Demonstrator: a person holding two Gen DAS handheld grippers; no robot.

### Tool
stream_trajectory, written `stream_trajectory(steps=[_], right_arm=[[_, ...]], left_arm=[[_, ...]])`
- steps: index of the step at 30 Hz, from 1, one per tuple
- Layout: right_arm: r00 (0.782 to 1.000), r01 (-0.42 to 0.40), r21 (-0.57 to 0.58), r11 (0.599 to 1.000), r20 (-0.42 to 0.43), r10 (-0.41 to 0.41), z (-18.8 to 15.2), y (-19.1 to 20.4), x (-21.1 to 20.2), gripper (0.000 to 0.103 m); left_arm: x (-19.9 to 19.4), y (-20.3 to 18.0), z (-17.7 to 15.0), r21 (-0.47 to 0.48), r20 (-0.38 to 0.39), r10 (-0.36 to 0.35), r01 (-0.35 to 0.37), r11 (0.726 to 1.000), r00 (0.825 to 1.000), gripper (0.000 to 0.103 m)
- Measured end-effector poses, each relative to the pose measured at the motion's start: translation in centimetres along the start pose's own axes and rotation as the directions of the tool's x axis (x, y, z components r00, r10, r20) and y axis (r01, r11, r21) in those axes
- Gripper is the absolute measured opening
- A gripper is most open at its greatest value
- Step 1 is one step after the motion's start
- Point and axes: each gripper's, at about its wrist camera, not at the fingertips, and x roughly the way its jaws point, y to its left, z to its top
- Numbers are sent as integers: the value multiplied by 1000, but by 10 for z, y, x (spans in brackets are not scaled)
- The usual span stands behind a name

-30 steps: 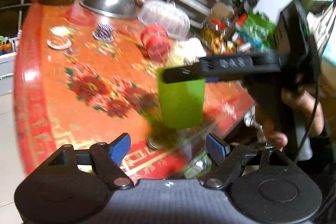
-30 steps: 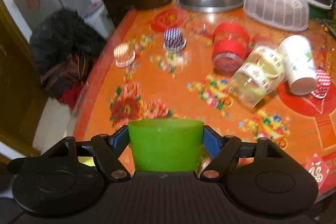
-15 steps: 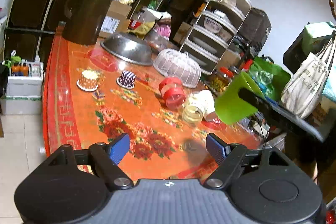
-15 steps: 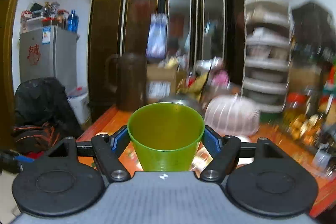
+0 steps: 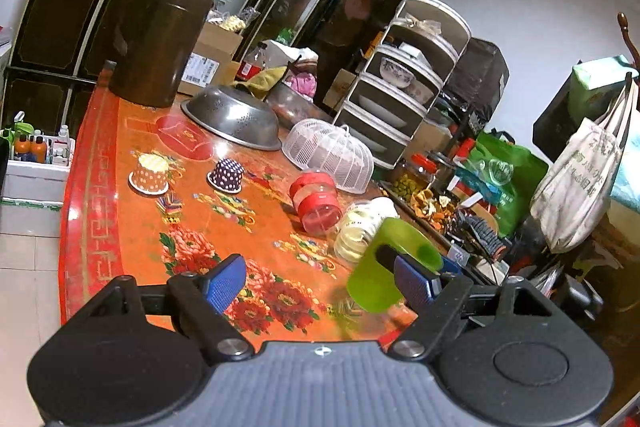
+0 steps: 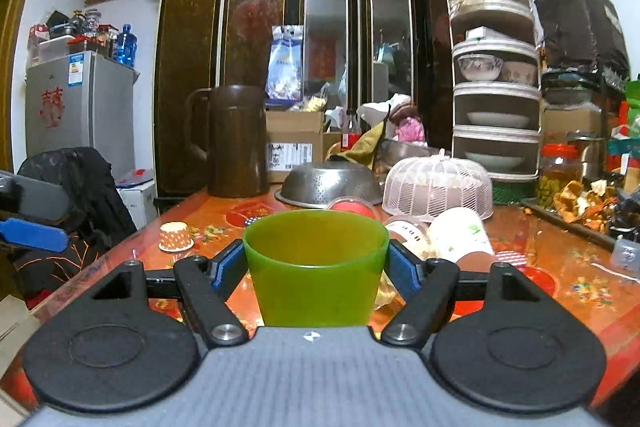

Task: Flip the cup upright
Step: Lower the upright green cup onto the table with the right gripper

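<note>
The green plastic cup (image 6: 315, 267) is upright, mouth up, held between the blue pads of my right gripper (image 6: 316, 267), which is shut on it low over the red floral table (image 6: 576, 267). In the left wrist view the same green cup (image 5: 380, 275) shows at the near right table edge, tilted slightly, partly behind my own right finger. My left gripper (image 5: 320, 281) is open and empty, over the table's near edge, left of the cup.
On the table lie a red-lidded jar (image 5: 318, 203), a clear jar (image 5: 356, 231) and a white paper cup (image 6: 460, 239) on their sides. Two small patterned cups (image 5: 150, 173), a steel colander (image 5: 234, 117), a white mesh cover (image 5: 330, 155) and a brown jug (image 5: 156, 39) stand behind.
My right gripper has lowered the cup from mid-air, mouth up, to just above the table near its front edge. The left gripper has stayed open and shifted little.
</note>
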Motion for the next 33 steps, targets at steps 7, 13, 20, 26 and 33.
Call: stream_trajectory(steps=[7, 13, 20, 26, 33], right_arm=[[1000, 16, -4, 1000, 18, -16, -12, 6, 9, 75], [1000, 12, -36, 999, 3, -11, -14, 16, 14, 75], [1000, -10, -7, 1000, -28, 10, -14, 13, 16, 75], [998, -26, 19, 999, -57, 27, -10, 13, 17, 77], [992, -22, 31, 999, -121, 26, -10, 14, 23, 89]], left_arm=[[2, -1, -7, 20, -4, -4, 4, 1000, 1000, 84], [5, 4, -9, 0, -14, -5, 5, 1000, 1000, 84], [4, 5, -12, -3, -16, -1, 1, 1000, 1000, 84], [4, 5, -13, -3, -17, 1, -1, 1000, 1000, 84], [5, 8, -17, -14, -25, 1, -1, 1000, 1000, 84]])
